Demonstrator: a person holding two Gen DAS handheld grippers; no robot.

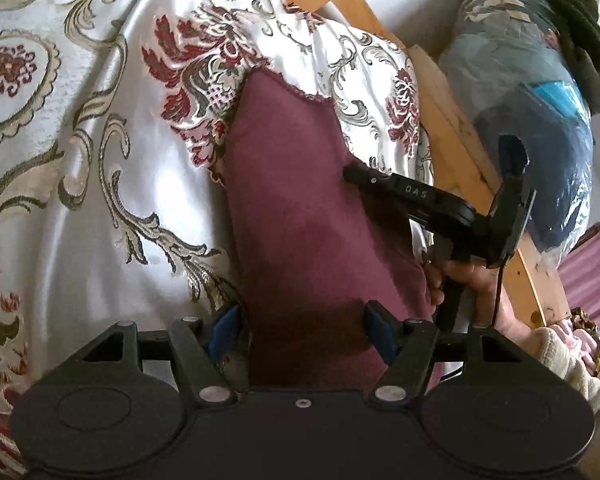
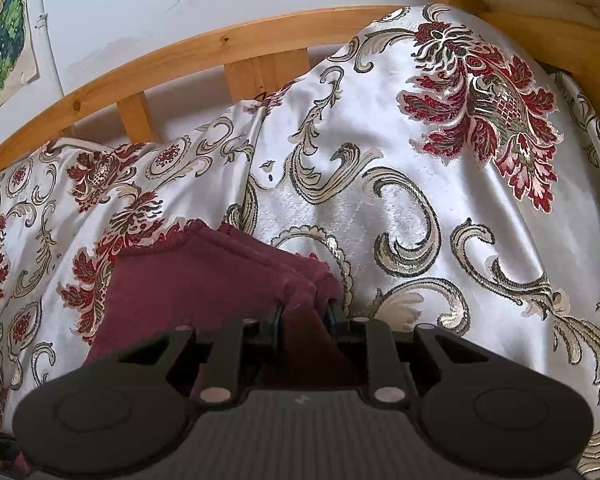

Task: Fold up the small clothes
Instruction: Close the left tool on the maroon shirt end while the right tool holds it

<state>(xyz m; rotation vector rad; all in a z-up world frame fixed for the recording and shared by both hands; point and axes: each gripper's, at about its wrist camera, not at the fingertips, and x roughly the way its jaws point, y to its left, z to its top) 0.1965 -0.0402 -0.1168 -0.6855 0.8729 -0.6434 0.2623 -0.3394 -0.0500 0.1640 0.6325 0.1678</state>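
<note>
On the patterned bedspread, our left wrist view shows the maroon garment lying lengthwise, and our left gripper hangs over its near end with jaws apart, gripping nothing, ready to steady the cloth. Turning to the right wrist view, our right gripper is clamped on a bunched fold of the garment's edge, likely to carry it over.
</note>
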